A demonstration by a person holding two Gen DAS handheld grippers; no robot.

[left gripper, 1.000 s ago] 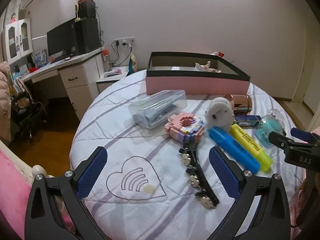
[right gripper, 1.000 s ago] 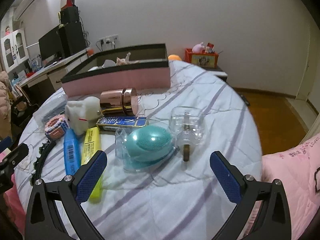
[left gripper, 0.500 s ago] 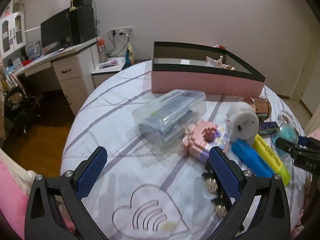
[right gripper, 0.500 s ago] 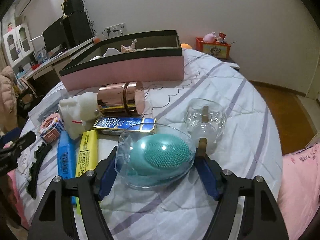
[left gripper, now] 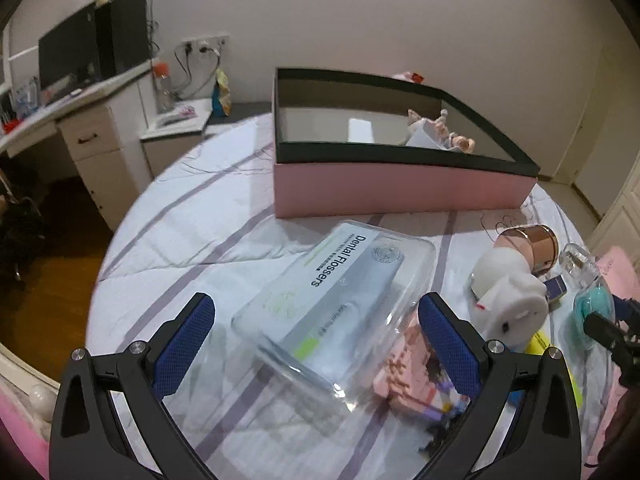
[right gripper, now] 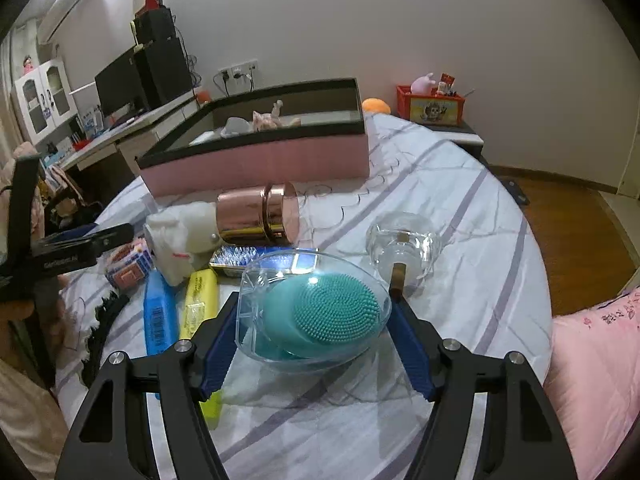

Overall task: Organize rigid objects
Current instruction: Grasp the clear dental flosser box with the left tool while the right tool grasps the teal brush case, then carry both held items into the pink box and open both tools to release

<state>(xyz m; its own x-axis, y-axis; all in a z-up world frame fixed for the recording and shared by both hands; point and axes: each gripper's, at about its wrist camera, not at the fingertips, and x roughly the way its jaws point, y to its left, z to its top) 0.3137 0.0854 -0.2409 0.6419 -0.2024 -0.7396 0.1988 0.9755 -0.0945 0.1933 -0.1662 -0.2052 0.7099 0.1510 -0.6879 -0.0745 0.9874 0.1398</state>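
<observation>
Now the right gripper [right gripper: 314, 354] has just been closing, and its blue fingers [right gripper: 218, 354] are clamped on the clear case [right gripper: 316, 312] with the teal brush, on the bed [right gripper: 460, 216] in front of the pink box [right gripper: 260, 160]. The left gripper [left gripper: 320, 348] stands spread wide over the floss pack [left gripper: 340, 312], touching nothing. Judging by this, the pick-up step is in hand; next comes lifting the case clear and carrying it over the box's rim.

Both wrist views look down close, sharing the pink box [left gripper: 400, 188].
</observation>
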